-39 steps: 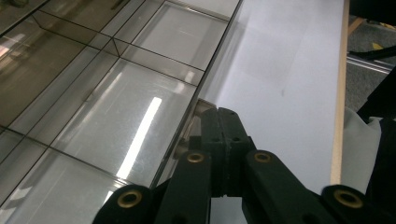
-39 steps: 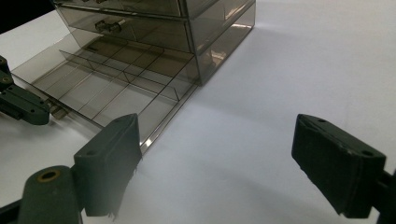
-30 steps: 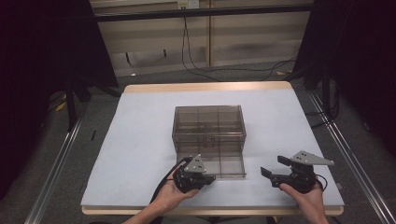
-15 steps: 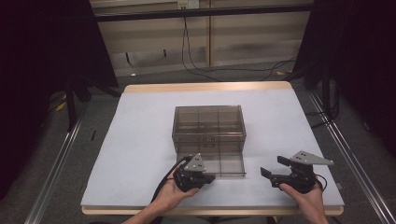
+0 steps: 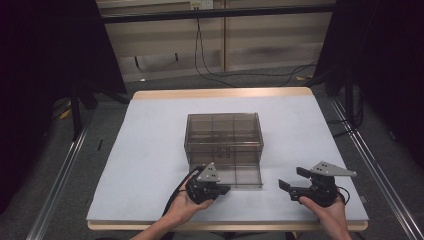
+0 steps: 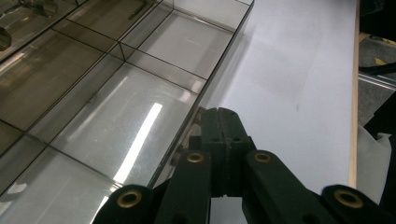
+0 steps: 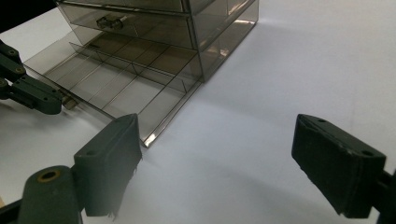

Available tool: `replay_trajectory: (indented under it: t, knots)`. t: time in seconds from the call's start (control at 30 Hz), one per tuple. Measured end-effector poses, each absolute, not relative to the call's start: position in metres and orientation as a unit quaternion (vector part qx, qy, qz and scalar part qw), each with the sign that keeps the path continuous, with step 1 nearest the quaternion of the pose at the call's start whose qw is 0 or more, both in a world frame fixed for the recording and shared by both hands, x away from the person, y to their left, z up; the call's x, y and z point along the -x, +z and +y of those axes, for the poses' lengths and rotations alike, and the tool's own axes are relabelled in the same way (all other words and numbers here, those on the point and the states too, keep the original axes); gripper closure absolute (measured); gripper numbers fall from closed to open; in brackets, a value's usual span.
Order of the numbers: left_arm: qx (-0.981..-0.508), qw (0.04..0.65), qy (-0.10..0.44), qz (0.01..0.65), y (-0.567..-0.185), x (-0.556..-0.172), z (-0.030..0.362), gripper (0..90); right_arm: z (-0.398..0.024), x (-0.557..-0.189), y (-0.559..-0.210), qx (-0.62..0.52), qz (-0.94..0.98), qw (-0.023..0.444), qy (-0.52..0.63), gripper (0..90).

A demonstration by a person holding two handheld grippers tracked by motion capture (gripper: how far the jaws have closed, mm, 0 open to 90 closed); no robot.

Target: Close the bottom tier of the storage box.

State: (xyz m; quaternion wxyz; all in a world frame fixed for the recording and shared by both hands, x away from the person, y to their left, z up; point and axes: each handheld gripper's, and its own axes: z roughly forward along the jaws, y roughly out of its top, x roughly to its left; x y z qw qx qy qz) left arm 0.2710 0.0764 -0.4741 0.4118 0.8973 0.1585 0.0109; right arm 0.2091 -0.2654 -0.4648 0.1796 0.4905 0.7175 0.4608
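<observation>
A smoky clear-plastic drawer cabinet [image 5: 224, 135] sits mid-table on the white tabletop [image 5: 150, 150]. Its bottom divided drawer [image 5: 235, 175] is pulled out toward the person, long axis running across the table. The left gripper [image 5: 220, 190] is clamped tight on the drawer's front handle [image 7: 69, 103]. The right gripper [image 5: 287, 186] rests well to the drawer's right, jaws wide apart and holding nothing.
</observation>
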Motion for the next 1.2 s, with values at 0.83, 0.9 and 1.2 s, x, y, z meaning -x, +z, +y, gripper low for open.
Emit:
replay_trajectory:
  t: [0.83,0.9,1.2]
  knots:
    - [-0.894,0.416,0.011,0.164,-0.4750,-0.2780,0.0764,90.0,-0.2641,-0.2099,-0.4653,-0.489,0.720,0.175,0.460,15.1]
    - [-0.894,0.418,0.010,0.164,-0.4752,-0.2796,0.0763,90.0,-0.2638,-0.2102,-0.4654,-0.489,0.721,0.175,0.459,15.1]
    - [-0.893,0.419,0.014,0.166,-0.4765,-0.2801,0.0757,90.0,-0.2632,-0.2107,-0.4657,-0.490,0.722,0.174,0.457,15.1]
